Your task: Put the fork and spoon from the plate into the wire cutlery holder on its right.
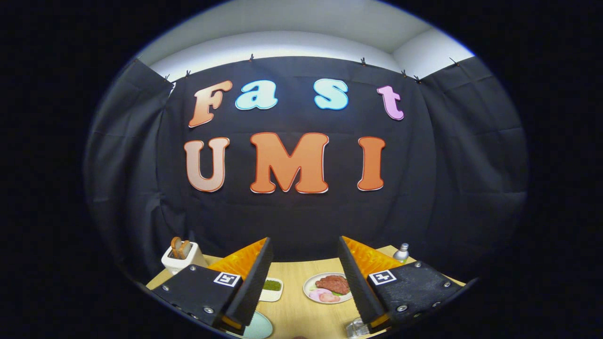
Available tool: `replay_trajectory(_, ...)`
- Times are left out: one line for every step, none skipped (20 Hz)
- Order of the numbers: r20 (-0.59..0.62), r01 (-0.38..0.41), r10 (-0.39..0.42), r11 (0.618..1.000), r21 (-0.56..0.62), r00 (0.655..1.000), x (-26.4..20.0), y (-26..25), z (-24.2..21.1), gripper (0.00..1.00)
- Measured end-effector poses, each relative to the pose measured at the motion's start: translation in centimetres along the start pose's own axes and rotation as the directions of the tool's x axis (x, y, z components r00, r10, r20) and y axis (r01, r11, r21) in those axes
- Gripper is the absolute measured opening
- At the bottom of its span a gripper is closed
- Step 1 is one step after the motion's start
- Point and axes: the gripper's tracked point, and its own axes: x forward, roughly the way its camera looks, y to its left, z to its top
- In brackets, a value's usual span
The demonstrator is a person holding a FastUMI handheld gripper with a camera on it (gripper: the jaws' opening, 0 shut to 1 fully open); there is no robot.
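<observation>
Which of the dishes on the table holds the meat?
The round white plate between the open gripper fingers; the small rectangular dish left of it holds something green.

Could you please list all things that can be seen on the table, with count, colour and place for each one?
table: one, light wood, under everything.
toaster: one, white, brown slices in it, beyond the left finger.
small dish: one, white with green inside, between the fingers.
plate of food: one, white, red and pink food, between the fingers.
pale plate: one, light green, beside the left finger.
bottle: one, silvery, beyond the right finger.
wire holder: one, metal, by the right finger, partly hidden.
gripper: one, fingers open, holding nothing.
</observation>
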Motion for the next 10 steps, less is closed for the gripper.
replay_trajectory(-0.021, -0.010, 0.010, 1.000, -0.002, 1.000, 0.0, 1.6, -0.7, 0.85)
replay_trajectory(-0.056, -0.024, 0.024, 1.000, 0.000, 0.998, -0.1, 3.2, -2.0, 0.86)
replay_trajectory(-0.090, -0.033, 0.033, 0.999, 0.006, 0.995, -0.2, 4.7, -3.3, 0.87)
replay_trajectory(-0.114, -0.036, 0.037, 0.999, 0.008, 0.993, -0.4, 6.0, -4.4, 0.87)
replay_trajectory(-0.133, -0.043, 0.044, 0.999, 0.009, 0.990, -0.5, 7.4, -5.4, 0.87)
replay_trajectory(-0.150, -0.051, 0.051, 0.999, 0.003, 0.987, -0.4, 8.9, -6.5, 0.87)
replay_trajectory(-0.173, -0.059, 0.056, 0.998, -0.013, 0.983, -0.4, 10.4, -7.6, 0.87)
replay_trajectory(-0.186, -0.082, 0.078, 0.996, -0.016, 0.979, -0.4, 11.9, -8.2, 0.87)
replay_trajectory(-0.205, -0.109, 0.103, 0.994, -0.015, 0.973, -0.4, 13.5, -8.9, 0.87)
replay_trajectory(-0.237, -0.135, 0.130, 0.991, -0.005, 0.963, -0.5, 14.9, -9.7, 0.87)
